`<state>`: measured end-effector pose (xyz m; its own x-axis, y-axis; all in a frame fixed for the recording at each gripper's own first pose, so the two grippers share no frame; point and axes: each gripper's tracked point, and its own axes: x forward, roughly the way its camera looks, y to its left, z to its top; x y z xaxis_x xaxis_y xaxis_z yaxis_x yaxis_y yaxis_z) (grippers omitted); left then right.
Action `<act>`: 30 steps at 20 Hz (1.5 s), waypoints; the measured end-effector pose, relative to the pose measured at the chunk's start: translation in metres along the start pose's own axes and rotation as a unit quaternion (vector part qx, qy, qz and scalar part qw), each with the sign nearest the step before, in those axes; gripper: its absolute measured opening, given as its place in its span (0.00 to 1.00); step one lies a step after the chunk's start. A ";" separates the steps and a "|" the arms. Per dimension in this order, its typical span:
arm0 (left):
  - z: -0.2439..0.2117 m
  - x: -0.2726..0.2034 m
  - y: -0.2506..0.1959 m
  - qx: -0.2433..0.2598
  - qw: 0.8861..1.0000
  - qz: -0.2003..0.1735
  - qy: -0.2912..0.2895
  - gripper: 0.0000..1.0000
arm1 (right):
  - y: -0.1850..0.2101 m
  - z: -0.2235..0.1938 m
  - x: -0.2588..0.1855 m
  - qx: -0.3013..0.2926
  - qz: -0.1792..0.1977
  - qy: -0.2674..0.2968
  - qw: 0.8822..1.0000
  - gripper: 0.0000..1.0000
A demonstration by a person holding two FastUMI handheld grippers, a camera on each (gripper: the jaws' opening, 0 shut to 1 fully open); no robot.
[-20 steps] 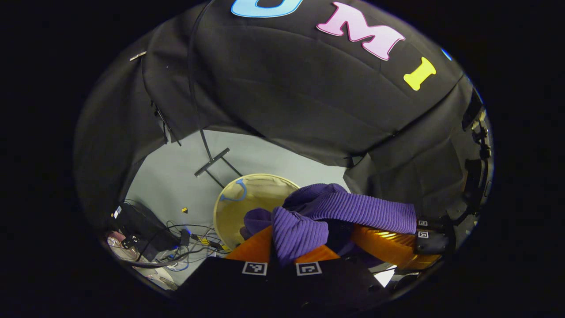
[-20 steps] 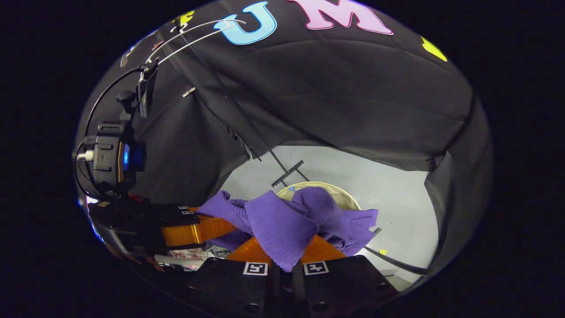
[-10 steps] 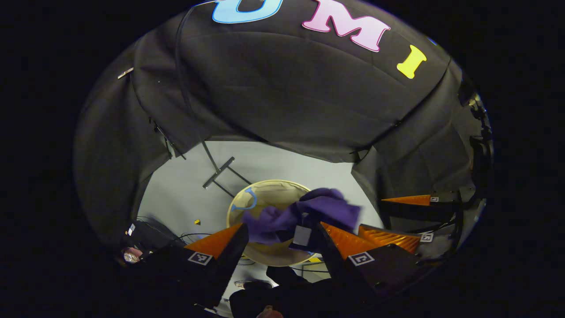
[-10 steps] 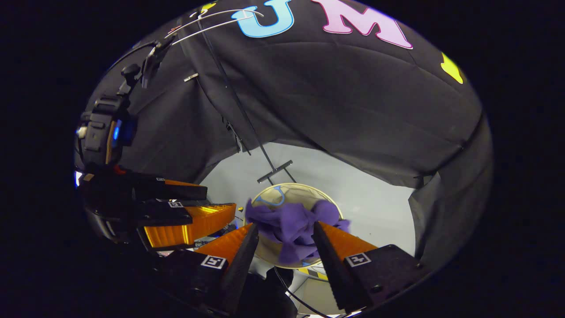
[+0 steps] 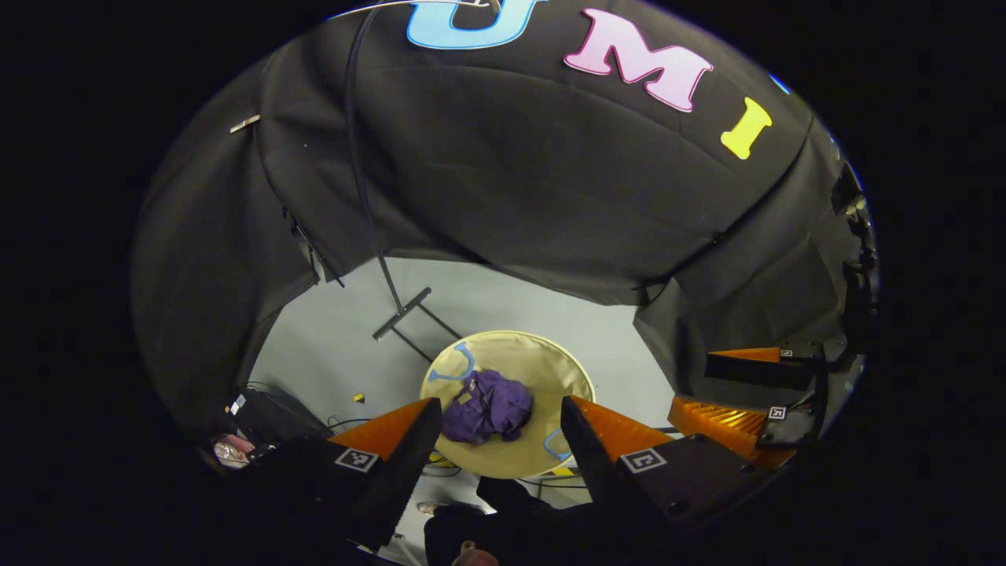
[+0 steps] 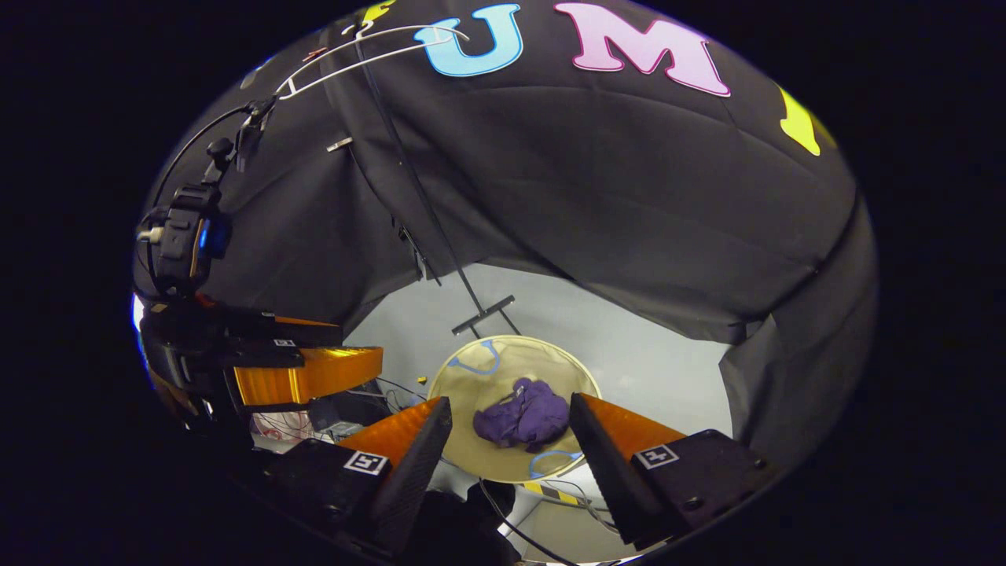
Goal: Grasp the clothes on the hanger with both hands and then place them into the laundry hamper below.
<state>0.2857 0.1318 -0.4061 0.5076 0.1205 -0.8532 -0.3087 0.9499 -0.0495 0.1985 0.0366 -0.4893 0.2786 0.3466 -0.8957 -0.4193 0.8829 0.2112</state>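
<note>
The purple knitted garment (image 5: 487,406) (image 6: 524,412) lies crumpled at the bottom of the round beige laundry hamper (image 5: 550,369) (image 6: 503,369), far below both grippers. My left gripper (image 5: 497,413) hangs open above the hamper with nothing between its orange fingers. My right gripper (image 6: 511,413) is open too and holds nothing. In the right gripper view the left gripper (image 6: 306,365) stands at the left; in the left gripper view the right gripper (image 5: 731,393) stands at the right. A bare white wire hanger (image 6: 354,51) hangs at the top left.
A thin black stand pole (image 5: 369,204) (image 6: 424,204) drops to a cross foot (image 5: 402,312) (image 6: 483,314) on the grey floor behind the hamper. Cables and a black box (image 5: 267,417) lie at the left. Black cloth walls close in all around.
Both grippers opened and let go of the purple garment. It fell from between the fingers into the hamper and now lies at its bottom.
</note>
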 end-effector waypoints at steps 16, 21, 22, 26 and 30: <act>0.011 -0.205 -0.029 0.074 0.962 -0.142 -0.220 0.96 | 0.097 0.068 -0.148 -0.030 -0.032 -0.233 0.972 0.98; 0.000 -0.277 -0.006 0.095 0.943 -0.156 -0.278 0.95 | 0.136 0.066 -0.222 -0.022 -0.070 -0.325 0.943 0.97; 0.002 -0.291 -0.002 0.102 0.937 -0.155 -0.295 0.96 | 0.140 0.066 -0.237 -0.018 -0.083 -0.342 0.936 0.97; 0.011 -0.373 0.004 0.122 0.890 -0.150 -0.413 0.95 | 0.162 0.070 -0.328 0.022 -0.115 -0.457 0.881 0.97; 0.010 -0.426 0.007 0.113 0.844 -0.164 -0.498 0.92 | 0.173 0.059 -0.399 0.033 -0.166 -0.554 0.815 0.97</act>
<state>0.0750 0.0902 -0.0375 0.9951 -0.0836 0.0530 0.0837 0.9965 -0.0010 0.0656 0.0703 -0.0727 0.9920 0.1256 -0.0118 -0.1243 0.9889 0.0815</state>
